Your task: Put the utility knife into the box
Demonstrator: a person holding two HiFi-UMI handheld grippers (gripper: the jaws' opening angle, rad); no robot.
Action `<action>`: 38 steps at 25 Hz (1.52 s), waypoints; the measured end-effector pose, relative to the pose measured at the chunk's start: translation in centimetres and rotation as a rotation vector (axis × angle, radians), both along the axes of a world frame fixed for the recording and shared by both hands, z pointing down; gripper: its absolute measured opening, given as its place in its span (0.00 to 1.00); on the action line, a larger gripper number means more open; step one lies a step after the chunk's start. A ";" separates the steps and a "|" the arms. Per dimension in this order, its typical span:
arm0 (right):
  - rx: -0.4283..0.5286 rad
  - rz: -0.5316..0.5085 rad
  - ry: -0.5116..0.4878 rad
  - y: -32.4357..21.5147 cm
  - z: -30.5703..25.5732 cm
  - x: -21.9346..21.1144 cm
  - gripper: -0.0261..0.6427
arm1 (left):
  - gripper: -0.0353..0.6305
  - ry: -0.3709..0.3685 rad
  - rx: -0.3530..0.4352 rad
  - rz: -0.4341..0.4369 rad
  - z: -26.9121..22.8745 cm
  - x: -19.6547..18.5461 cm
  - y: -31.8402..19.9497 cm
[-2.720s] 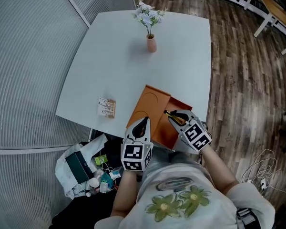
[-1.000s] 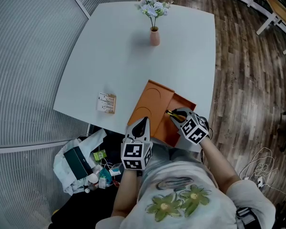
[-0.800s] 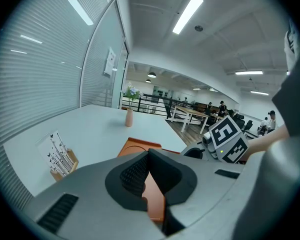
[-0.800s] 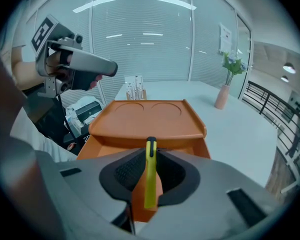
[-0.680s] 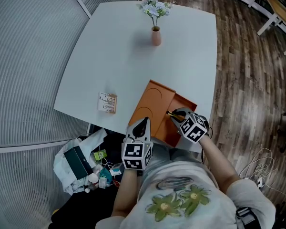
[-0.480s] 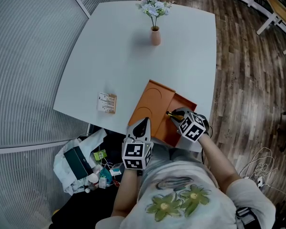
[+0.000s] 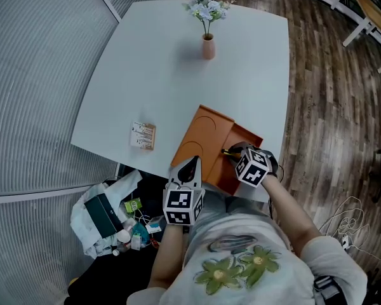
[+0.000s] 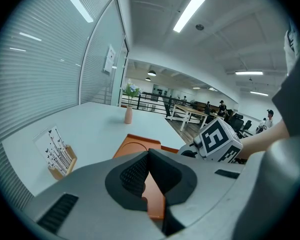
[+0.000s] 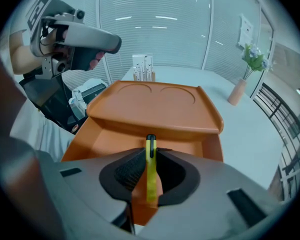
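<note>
The orange box [image 7: 246, 146] lies at the table's near edge, its lid [image 7: 202, 137] folded open to the left. My right gripper [image 7: 232, 152] points steeply down over the open tray and is shut on the yellow utility knife [image 7: 227, 151]. In the right gripper view the knife [image 9: 150, 184] stands on edge between the pads, its black tip over the box floor [image 9: 115, 139]. My left gripper [image 7: 190, 165] hovers at the lid's near edge. In the left gripper view this gripper [image 8: 149, 171] is shut with nothing in it.
A pink vase with flowers [image 7: 207, 43] stands at the far side of the white table [image 7: 152, 75]. A small card holder [image 7: 143, 136] sits to the left of the box. Bags and clutter [image 7: 114, 224] lie on the floor below the near-left edge.
My right gripper has sunk a little toward the box tray and rolled slightly, still holding the knife. The left gripper has stayed where it was.
</note>
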State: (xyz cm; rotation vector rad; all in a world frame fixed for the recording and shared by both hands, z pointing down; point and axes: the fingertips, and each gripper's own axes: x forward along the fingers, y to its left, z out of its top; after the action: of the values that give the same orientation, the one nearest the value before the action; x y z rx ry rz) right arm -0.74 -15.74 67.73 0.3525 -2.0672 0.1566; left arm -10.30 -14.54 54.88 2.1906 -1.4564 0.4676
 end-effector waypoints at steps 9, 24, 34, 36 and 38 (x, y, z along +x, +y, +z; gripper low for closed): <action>-0.012 -0.022 0.046 0.1 1.0 0.0 0.14 | 0.06 0.003 -0.008 -0.001 0.3 -0.1 0.2; -0.006 -0.084 0.131 0.5 2.5 0.0 0.14 | 0.06 0.007 -0.021 -0.002 1.0 -0.3 0.3; 0.005 -0.112 0.164 0.7 3.0 -0.1 0.14 | 0.06 0.007 -0.027 0.002 1.2 -0.3 0.0; 0.008 -0.114 0.167 0.7 3.0 -0.1 0.14 | 0.06 0.006 -0.028 0.004 1.2 -0.3 -0.1; 0.010 -0.111 0.168 0.7 2.9 -0.1 0.14 | 0.06 0.005 -0.025 0.007 1.1 -0.3 -0.2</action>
State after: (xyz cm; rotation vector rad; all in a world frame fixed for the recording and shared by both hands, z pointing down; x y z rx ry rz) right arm -0.81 -15.03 70.67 0.2471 -1.9164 0.0474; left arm -10.61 -14.77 55.96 2.1762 -1.4332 0.4796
